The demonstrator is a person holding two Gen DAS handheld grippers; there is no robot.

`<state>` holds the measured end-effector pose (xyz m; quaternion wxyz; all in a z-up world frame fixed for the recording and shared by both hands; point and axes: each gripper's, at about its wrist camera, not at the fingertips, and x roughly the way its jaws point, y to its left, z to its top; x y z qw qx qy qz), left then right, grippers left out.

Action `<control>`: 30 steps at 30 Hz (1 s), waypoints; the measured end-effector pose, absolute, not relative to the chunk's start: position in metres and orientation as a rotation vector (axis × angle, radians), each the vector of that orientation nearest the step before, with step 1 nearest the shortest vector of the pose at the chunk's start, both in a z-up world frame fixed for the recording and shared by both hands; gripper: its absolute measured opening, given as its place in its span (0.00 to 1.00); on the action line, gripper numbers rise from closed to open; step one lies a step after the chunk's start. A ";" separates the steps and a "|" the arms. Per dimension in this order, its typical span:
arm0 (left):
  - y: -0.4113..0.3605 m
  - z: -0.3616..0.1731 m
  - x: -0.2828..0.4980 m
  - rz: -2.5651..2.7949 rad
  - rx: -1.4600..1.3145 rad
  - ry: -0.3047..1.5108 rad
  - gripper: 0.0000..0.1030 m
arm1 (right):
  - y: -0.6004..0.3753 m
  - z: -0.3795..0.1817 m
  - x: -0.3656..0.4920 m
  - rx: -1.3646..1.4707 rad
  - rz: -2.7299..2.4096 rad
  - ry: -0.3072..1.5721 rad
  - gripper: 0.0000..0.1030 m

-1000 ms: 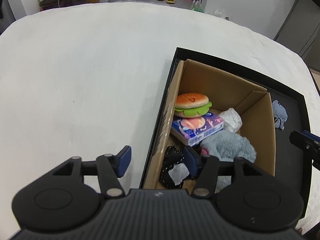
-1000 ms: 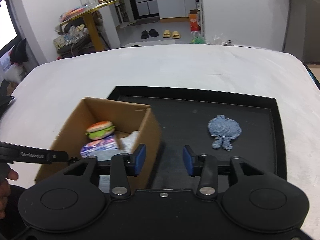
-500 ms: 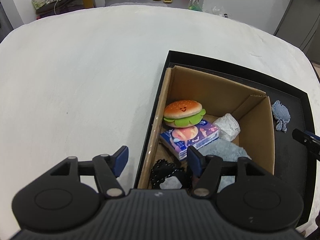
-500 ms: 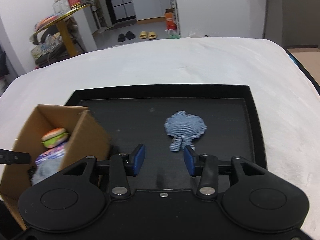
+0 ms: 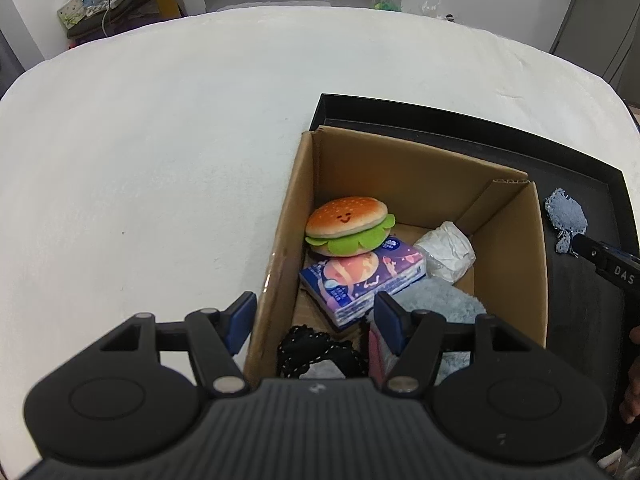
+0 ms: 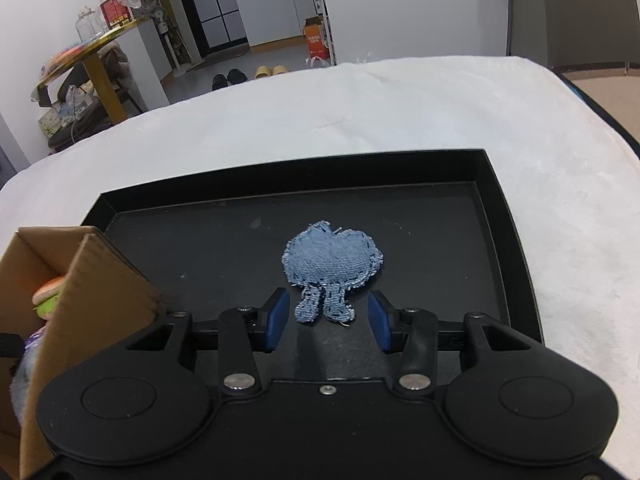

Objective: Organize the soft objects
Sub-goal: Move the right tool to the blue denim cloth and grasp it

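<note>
A blue denim patch [image 6: 332,260] with two short legs lies flat on the floor of a black tray [image 6: 288,180]. My right gripper [image 6: 328,310] hovers low over it, open, the patch's legs just between the fingertips and no pad pressing. A cardboard box [image 5: 400,168] stands in the tray's left part. It holds a burger plush [image 5: 348,220], a tissue pack [image 5: 360,276], a white crumpled wrapper [image 5: 448,252], a grey-blue fluffy toy [image 5: 436,304] and a black corded item [image 5: 316,352]. My left gripper [image 5: 314,312] is open and empty, astride the box's near left wall.
The tray [image 5: 440,116] rests on a white cloth-covered surface [image 5: 160,160] that spreads wide to the left and back. The box [image 6: 100,280] rises close to the left of my right gripper. The denim patch [image 5: 566,216] lies right of the box.
My right gripper swung right, away from the box, and sank toward the denim patch, which now lies at its fingertips. The left gripper shifted a little over the box's left wall.
</note>
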<state>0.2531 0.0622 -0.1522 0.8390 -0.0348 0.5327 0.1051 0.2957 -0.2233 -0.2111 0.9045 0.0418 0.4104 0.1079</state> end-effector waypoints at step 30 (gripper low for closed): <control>0.080 -0.140 0.230 0.275 -0.117 1.103 0.61 | -0.229 -0.174 0.259 0.054 0.222 0.814 0.00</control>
